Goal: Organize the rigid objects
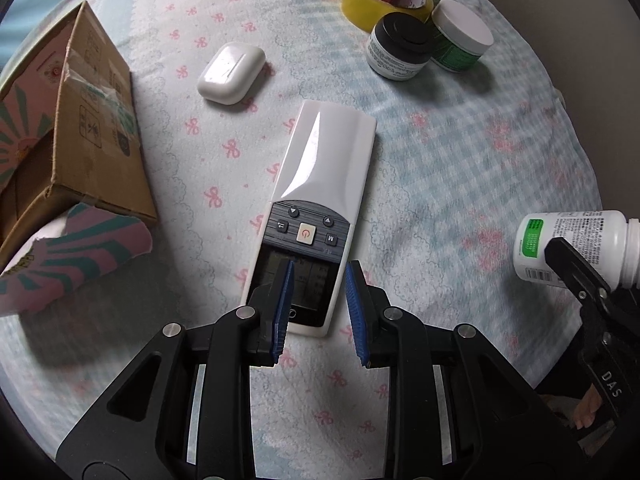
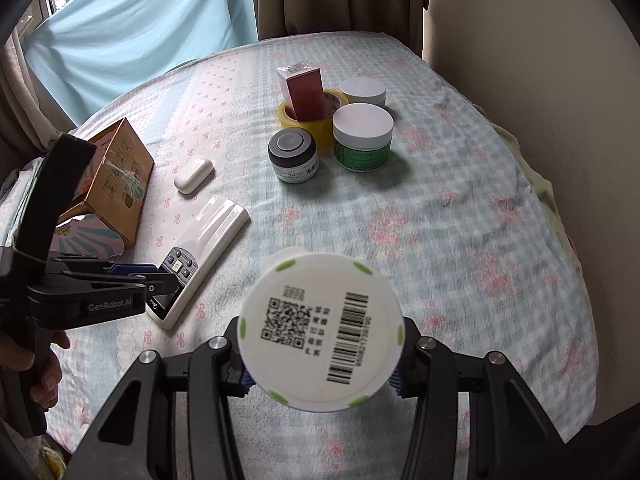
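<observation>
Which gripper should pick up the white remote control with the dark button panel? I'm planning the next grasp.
Left. The left gripper is open, its blue pads straddling the screen end of the white remote control. The right gripper is shut on the white plastic bottle.

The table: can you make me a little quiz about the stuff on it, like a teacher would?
1. True or false: the left gripper is shut on the remote.
2. What does the right gripper hold? A) tape roll B) white bottle C) earbud case
3. Fill in: the red box stands inside the yellow ____.

Key
1. False: it is open, one finger over the remote's screen, the other beside it.
2. B, the white bottle.
3. tape roll.
</observation>
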